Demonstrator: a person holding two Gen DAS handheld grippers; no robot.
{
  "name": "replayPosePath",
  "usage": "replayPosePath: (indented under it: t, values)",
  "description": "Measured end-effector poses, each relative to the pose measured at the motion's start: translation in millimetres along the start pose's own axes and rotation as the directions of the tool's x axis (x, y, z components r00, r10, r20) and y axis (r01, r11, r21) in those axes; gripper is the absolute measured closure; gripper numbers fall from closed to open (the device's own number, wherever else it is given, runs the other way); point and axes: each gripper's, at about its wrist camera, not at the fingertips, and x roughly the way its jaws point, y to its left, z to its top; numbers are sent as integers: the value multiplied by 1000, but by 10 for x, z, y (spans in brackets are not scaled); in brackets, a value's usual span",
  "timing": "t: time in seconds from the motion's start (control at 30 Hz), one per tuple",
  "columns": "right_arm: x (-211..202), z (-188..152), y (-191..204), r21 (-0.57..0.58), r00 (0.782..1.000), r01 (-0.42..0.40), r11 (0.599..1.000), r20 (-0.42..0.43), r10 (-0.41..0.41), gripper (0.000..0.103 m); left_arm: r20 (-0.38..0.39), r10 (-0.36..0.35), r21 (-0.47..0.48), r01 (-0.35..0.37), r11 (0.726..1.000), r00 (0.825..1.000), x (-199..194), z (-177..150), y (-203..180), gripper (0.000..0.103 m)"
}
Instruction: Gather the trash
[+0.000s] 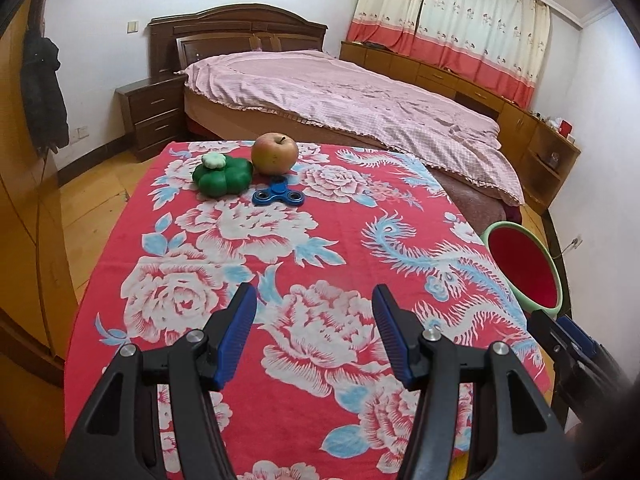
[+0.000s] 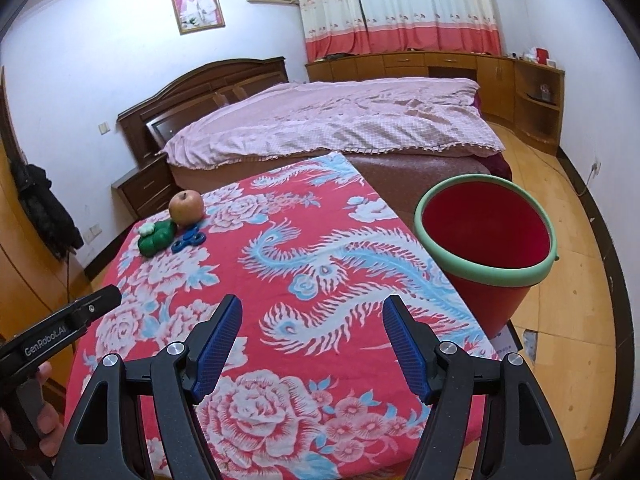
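An apple (image 1: 275,153), a green clover-shaped toy (image 1: 222,175) with a pale flower knob and a blue fidget spinner (image 1: 279,196) lie together at the far end of the red flowered tablecloth (image 1: 304,264). My left gripper (image 1: 314,300) hovers open over the near part of the cloth, nothing between its fingers. My right gripper (image 2: 312,310) is open too, empty, above the cloth's near right part. A red bin (image 2: 486,232) with a green rim stands just off the table's right edge. The same apple (image 2: 185,207), toy (image 2: 156,238) and spinner (image 2: 188,241) show far left in the right wrist view.
A bed with a pink cover (image 1: 344,96) lies close behind the table, a dark nightstand (image 1: 154,114) to its left. Wooden cabinets (image 2: 440,68) line the far wall under curtains. A dark coat (image 1: 42,92) hangs on the left. Wood floor (image 2: 572,280) surrounds the bin.
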Motion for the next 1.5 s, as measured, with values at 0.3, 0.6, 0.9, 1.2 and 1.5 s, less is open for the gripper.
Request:
replayPosePath:
  t: [0.3, 0.6, 0.9, 1.2, 1.5]
  values:
    - [-1, -13, 4, 6, 1000, 0, 1000, -7, 0, 29, 3, 6, -1, -6, 1000, 1000, -7, -2, 4, 43]
    - [-5, -21, -7, 10, 1000, -5, 1000, -11, 5, 29, 4, 9, -4, -9, 1000, 1000, -6, -9, 4, 43]
    - [0, -20, 4, 12, 1000, -7, 1000, -13, 7, 29, 7, 11, -6, -11, 1000, 1000, -12, -5, 6, 43]
    - [-1, -19, 5, 12, 1000, -6, 1000, -13, 6, 29, 9, 11, -5, -11, 1000, 1000, -17, 0, 6, 43]
    - [-1, -17, 4, 13, 1000, -6, 1000, -13, 7, 29, 9, 11, -6, -11, 1000, 1000, -18, 1, 6, 43]
